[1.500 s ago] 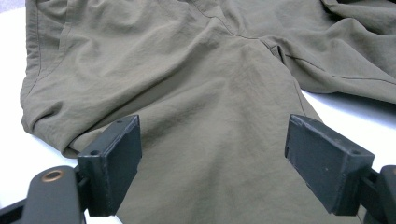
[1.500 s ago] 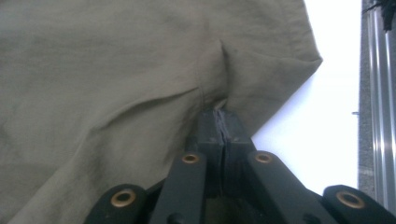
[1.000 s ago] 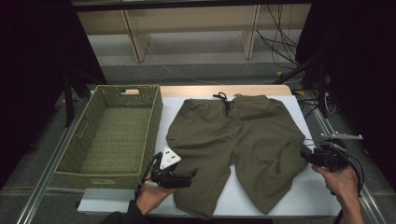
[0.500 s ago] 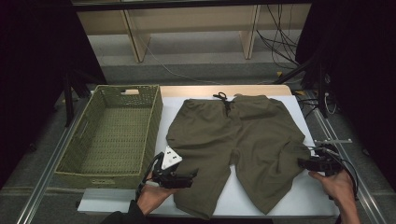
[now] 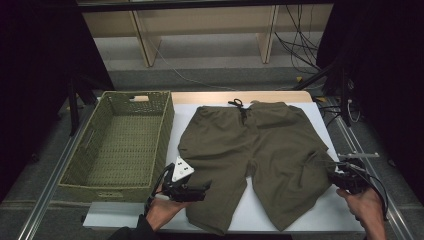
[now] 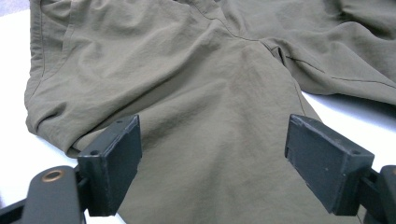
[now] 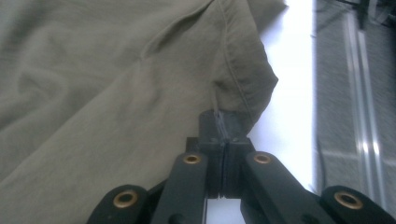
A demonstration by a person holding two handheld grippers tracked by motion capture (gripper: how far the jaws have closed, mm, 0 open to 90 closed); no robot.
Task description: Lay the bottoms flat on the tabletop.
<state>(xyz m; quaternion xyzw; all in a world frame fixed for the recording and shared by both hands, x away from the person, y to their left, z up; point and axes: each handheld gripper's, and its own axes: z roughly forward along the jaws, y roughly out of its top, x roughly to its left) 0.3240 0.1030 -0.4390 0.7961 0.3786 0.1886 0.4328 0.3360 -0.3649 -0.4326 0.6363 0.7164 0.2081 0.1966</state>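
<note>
Olive green shorts [image 5: 260, 150] lie flat on the white table [image 5: 320, 117], waistband and drawstring at the far side. My left gripper [image 5: 202, 189] hovers at the near left leg, open, its jaws wide apart over the fabric [image 6: 187, 70] in the left gripper view, with nothing pinched between them [image 6: 212, 144]. My right gripper [image 5: 334, 176] is at the outer edge of the right leg. Its jaws have just been closing and now pinch a fold of the side seam [image 7: 243, 88] between the pads [image 7: 223, 126].
A woven green basket [image 5: 167, 125] stands empty to the left of the shorts. Cables [image 5: 305, 45] and shelf legs lie beyond the far table edge. A metal rail [image 5: 395, 215] runs along the right side of the table.
The right gripper has shifted slightly toward the shorts' right edge and its jaws have closed on the fabric there. The left gripper has stayed put.
</note>
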